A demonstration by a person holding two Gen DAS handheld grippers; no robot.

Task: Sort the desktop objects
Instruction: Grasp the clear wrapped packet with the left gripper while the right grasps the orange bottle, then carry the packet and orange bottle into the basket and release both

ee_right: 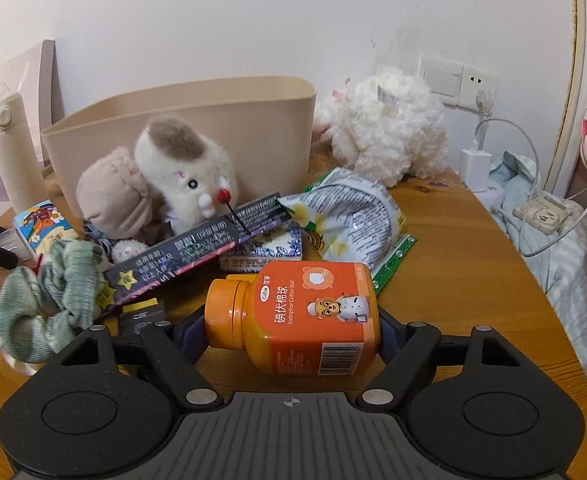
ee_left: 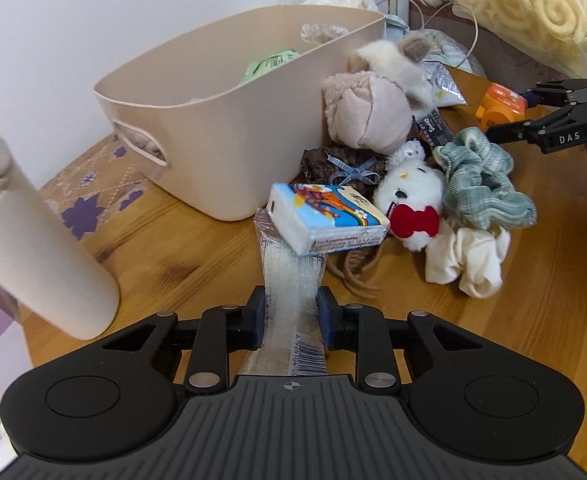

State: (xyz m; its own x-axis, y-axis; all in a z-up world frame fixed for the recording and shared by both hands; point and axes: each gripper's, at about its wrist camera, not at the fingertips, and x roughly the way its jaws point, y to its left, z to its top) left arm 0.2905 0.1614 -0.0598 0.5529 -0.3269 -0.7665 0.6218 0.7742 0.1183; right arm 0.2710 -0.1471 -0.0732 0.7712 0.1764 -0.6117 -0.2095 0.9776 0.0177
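Note:
My left gripper (ee_left: 291, 312) is shut on a clear plastic packet (ee_left: 291, 276) whose far end lies under a blue tissue pack (ee_left: 327, 210). A beige basket (ee_left: 229, 120) stands just beyond, holding a green packet. My right gripper (ee_right: 293, 328) is shut on an orange cotton-ball bottle (ee_right: 297, 314) lying sideways between its fingers; it also shows in the left wrist view (ee_left: 499, 106). A beige-and-white plush (ee_right: 181, 176), a green scrunchie (ee_right: 45, 300), a dark box (ee_right: 197, 244) and a snack bag (ee_right: 353, 216) lie piled by the basket (ee_right: 213, 128).
A cream flask (ee_left: 33, 248) stands at the table's left. A white dog plush (ee_left: 413, 204) and white scrunchie (ee_left: 469, 260) lie right of the tissue pack. A fluffy white toy (ee_right: 385, 128), a charger and cables sit by the wall at the right.

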